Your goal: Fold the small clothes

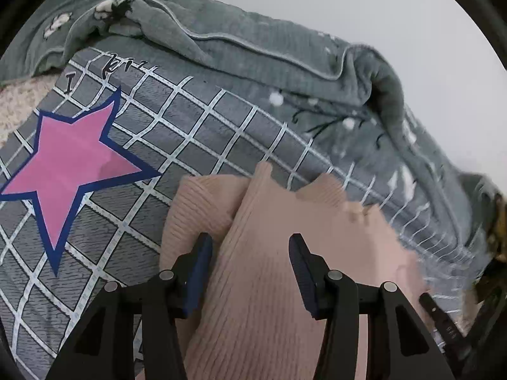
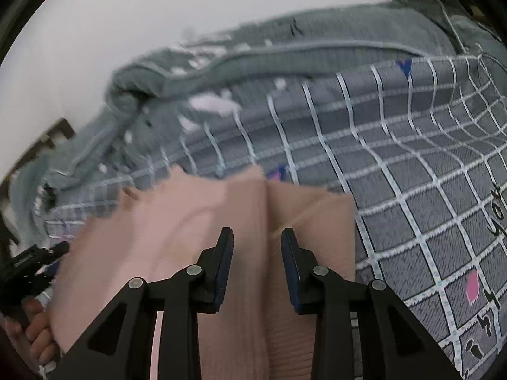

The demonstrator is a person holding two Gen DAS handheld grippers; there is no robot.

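1. Right now the pink ribbed garment lies folded on the grey grid bedsheet, w/ a green-grey blanket bunched behind it.
2. Left gripper: jaws spread, knit between the pads but not pinched.
3. Right gripper: jaws apart too, over the garment's centre fold, nothing gripped.
4. Pink star print sits left of the garment.

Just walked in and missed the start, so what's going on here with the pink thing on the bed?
A person is folding a pink ribbed garment on a grey checked bedsheet, with a handheld gripper in each hand. The left gripper and right gripper both sit over the cloth with jaws apart, not pinching it. A grey-green blanket lies bunched behind.
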